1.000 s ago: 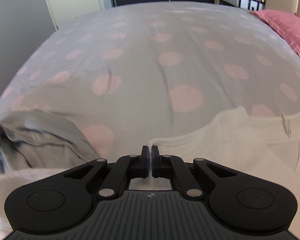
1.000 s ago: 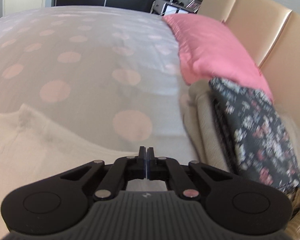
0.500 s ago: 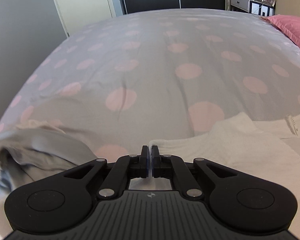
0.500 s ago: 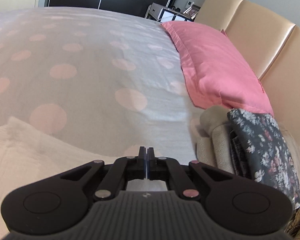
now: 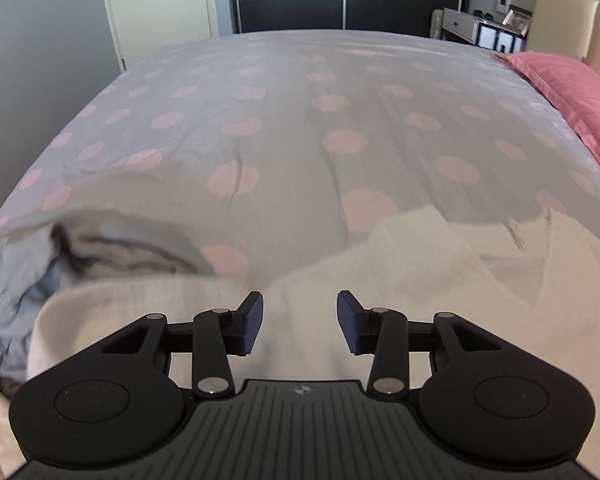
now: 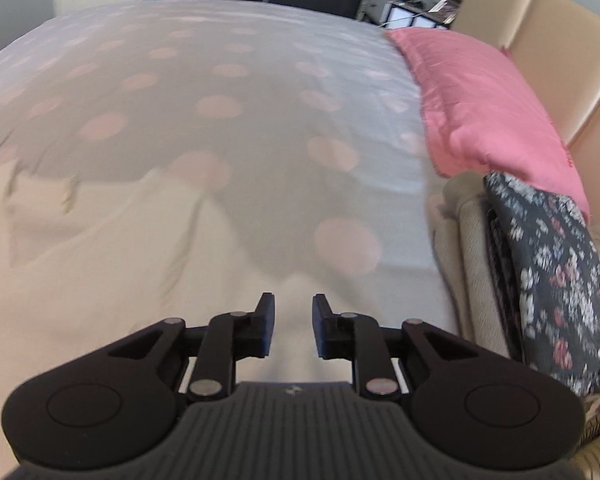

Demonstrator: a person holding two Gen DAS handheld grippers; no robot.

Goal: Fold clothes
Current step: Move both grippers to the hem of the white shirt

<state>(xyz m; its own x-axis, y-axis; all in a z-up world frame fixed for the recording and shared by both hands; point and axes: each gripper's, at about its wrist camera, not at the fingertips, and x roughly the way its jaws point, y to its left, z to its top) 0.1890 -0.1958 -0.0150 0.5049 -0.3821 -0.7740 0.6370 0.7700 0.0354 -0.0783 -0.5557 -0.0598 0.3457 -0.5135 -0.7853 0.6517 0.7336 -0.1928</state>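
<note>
A cream knit garment [image 5: 440, 272] lies spread on the near part of the bed, with a tag and a V-shaped seam towards its right side. My left gripper [image 5: 300, 318] hovers over its near edge, open, nothing between its fingers. In the right wrist view the same cream garment [image 6: 112, 256] fills the lower left. My right gripper [image 6: 294, 320] stands open above the garment's right edge, holding nothing.
A grey bedspread with pink dots [image 5: 300, 120] covers the bed. A crumpled grey and blue pile of clothes [image 5: 80, 248] lies at the left. A pink pillow [image 6: 488, 108], a floral dark cloth [image 6: 552, 272] on a folded stack, and the beige headboard [image 6: 560, 52] stand at the right.
Both grippers were shut on the cream garment's edge and have opened, letting it drop onto the bed. Both views have tilted upward and show more of the room.
</note>
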